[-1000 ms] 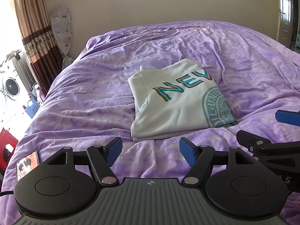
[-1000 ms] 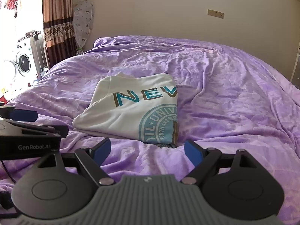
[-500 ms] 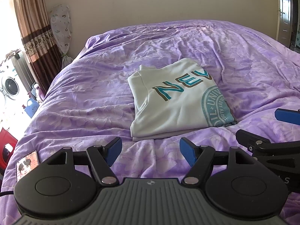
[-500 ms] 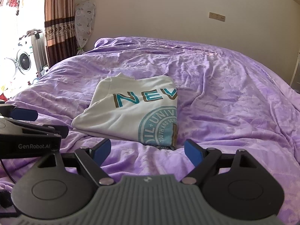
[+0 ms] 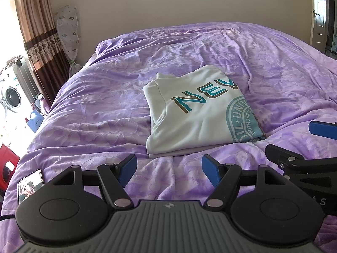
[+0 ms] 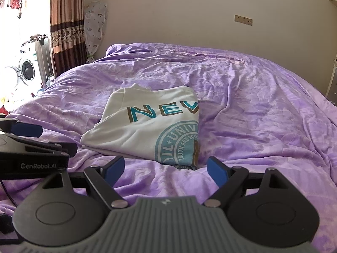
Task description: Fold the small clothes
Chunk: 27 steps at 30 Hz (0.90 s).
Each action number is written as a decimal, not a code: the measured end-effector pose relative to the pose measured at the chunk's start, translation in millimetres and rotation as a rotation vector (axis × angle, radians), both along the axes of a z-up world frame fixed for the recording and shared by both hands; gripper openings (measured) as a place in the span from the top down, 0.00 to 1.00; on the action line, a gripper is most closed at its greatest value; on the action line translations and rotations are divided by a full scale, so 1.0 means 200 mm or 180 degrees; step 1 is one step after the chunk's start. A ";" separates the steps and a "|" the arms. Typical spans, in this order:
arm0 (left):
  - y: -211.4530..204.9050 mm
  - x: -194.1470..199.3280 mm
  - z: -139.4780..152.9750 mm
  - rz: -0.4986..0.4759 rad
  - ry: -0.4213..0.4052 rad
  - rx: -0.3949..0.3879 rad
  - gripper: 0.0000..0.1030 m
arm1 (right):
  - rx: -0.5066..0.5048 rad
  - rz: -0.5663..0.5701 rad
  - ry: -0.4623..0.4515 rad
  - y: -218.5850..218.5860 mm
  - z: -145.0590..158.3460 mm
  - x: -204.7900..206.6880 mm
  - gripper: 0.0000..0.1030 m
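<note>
I have both tongs held low over the near edge of the bed (image 5: 101, 113), which is covered in a rumpled purple quilt. My left tongs (image 5: 169, 169) stand wide open with nothing between the blue pads, and my right tongs (image 6: 165, 170) are spread just as wide and equally empty. The folded T-shirt (image 5: 195, 122) lies flat on the quilt just beyond the pads, at about twelve o'clock from the left tongs, apart from them. It is a cream rectangle with teal and brown letters "NEV" and part of a round teal seal showing on top. In the right wrist view the T-shirt (image 6: 151, 126) sits at roughly eleven o'clock from the right tongs, its folded edge running down toward the gap between the pads. In the left view the right tongs come in at three o'clock, and in the right view the left tongs show at nine o'clock. A phone (image 5: 30, 184) lies on the quilt at nine o'clock of the left tongs. A washing machine (image 6: 25, 71) stands off past the curtain (image 6: 65, 27) at ten o'clock.
</note>
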<state>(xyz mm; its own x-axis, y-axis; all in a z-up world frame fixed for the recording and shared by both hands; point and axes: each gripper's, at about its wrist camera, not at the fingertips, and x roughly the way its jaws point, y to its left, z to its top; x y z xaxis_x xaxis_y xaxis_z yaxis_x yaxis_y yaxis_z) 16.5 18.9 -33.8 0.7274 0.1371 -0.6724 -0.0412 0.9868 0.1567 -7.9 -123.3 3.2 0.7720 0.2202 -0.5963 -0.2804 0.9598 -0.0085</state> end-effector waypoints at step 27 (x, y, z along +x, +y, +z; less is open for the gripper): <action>0.01 0.00 0.00 -0.0003 -0.0005 -0.0009 0.20 | 0.0010 0.0002 0.0003 0.00 -0.01 0.00 0.21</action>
<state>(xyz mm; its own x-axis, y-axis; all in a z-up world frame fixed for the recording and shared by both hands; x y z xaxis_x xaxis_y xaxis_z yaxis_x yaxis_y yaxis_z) 15.8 21.0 -34.5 0.7286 0.1345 -0.6716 -0.0405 0.9873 0.1538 -7.7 -122.6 2.2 0.7713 0.2225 -0.5963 -0.2809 0.9597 -0.0053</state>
